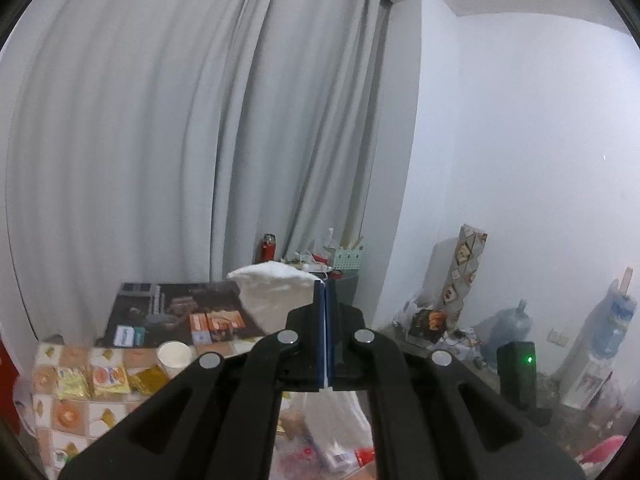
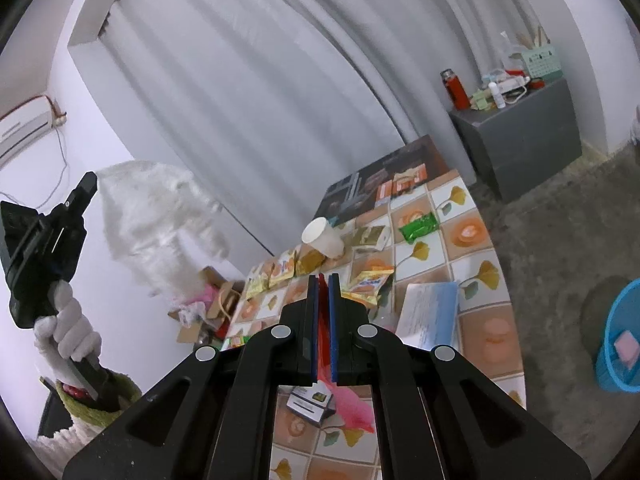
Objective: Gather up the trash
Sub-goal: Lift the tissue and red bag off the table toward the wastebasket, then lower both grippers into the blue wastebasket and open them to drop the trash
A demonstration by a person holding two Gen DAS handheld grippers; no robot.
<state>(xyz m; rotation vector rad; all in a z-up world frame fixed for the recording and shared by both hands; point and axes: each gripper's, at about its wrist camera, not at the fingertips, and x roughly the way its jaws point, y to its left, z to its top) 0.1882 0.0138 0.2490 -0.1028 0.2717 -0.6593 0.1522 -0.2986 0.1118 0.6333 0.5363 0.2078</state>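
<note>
**Both grippers clamped on trash above the tiled table**

We take the tiled table [image 2: 472, 240] as our landmark. We find the left gripper [image 1: 325, 292] raised above the table's left side, its jaws pressed together on a white crumpled tissue [image 1: 276, 292], which fans out up and to the left of the fingertips. From the right wrist camera we see the same left gripper [image 2: 86, 188] held in a white-gloved hand [image 2: 66, 328], with the tissue [image 2: 160, 216] hanging in the air off the table's left edge.

We find the right gripper [image 2: 323, 280] over the table's near part, its jaws closed on a thin red wrapper [image 2: 352, 404], whose free end trails below the fingers above the table surface.

On the table we record a white paper cup [image 2: 322, 238] lying tilted near the far side, a green packet [image 2: 420, 226] to its right, yellow snack packets [image 2: 276, 272] toward the left edge, an orange-and-yellow packet [image 2: 368, 280] just beyond the right fingertips, and a blue-and-white leaflet [image 2: 430, 312] near the right edge. A blue bin [image 2: 618, 344] stands on the floor to the table's right, well apart from it.
</note>
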